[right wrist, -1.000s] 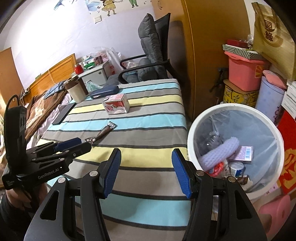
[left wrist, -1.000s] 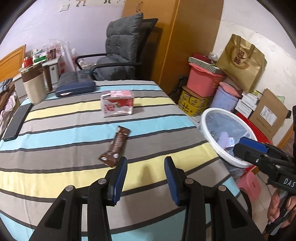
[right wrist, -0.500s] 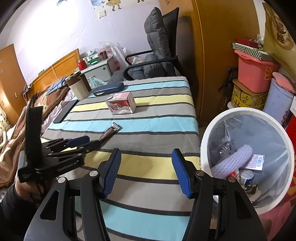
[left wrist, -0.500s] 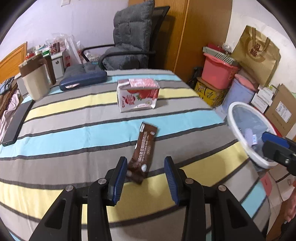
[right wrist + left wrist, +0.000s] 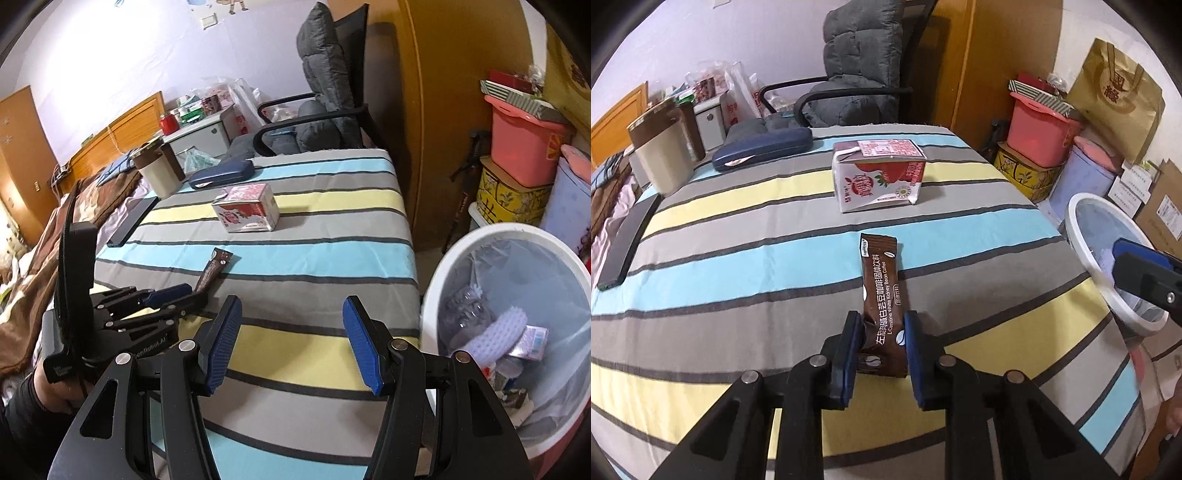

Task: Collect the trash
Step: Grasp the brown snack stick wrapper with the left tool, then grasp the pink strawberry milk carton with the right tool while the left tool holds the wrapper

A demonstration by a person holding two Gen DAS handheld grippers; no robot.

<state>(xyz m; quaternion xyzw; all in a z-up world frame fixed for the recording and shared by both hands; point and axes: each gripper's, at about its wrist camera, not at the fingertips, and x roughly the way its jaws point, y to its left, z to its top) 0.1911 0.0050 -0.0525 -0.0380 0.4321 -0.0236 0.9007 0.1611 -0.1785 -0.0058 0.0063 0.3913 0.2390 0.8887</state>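
Fingers (image 5: pixel 854 343) of left gripper (image 5: pixel 882 341) closing on coffee sachet (image 5: pixel 882 295) — pads pressing its near end. Right gripper (image 5: pixel 291 345) gaping wide, empty — just beside trash bin (image 5: pixel 439 266).

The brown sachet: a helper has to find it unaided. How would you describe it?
On the striped tablecloth, in front of the strawberry carton, lies the brown sachet, between the closing left gripper pads. It alone is slim, flat and dark brown with white lettering.
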